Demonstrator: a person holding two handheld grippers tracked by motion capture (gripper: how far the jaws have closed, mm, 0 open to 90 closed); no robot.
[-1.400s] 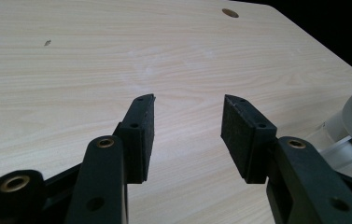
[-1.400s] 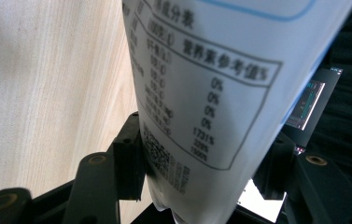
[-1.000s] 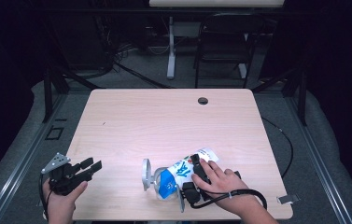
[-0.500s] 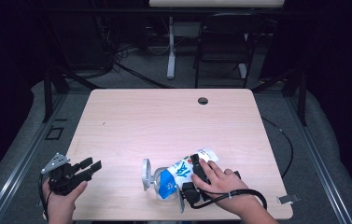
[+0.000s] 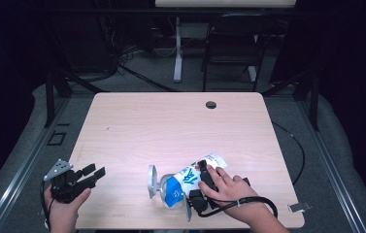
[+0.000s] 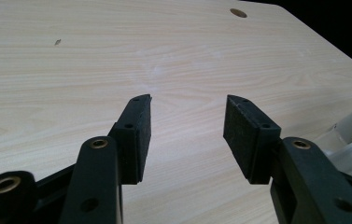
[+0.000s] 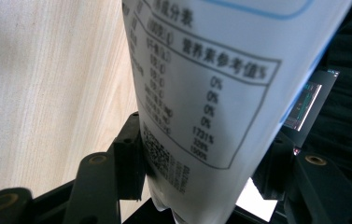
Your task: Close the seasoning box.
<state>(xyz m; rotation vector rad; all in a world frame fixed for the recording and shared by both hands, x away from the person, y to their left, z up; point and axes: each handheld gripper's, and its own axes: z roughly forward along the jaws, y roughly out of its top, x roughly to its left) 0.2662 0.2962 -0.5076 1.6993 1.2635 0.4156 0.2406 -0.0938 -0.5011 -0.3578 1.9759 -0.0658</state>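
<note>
My right gripper (image 5: pixel 196 180) pinches the white-and-blue bag (image 5: pixel 186 180) low in the frame's centre; it looks soft, slick and crinkly, so I grip mid-body. Left gripper (image 5: pixel 94 173), jaws just widening, stands spread around nothing at lower left.

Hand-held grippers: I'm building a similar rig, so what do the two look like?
Both are black. The left hand-held gripper carries a grey three-cornered plate on top; its two flat, rectangular pads sit on arms with brass-coloured rivets. A black cable loops from the right hand-held gripper. The person's forearms are bare, with no sleeves in sight.
</note>
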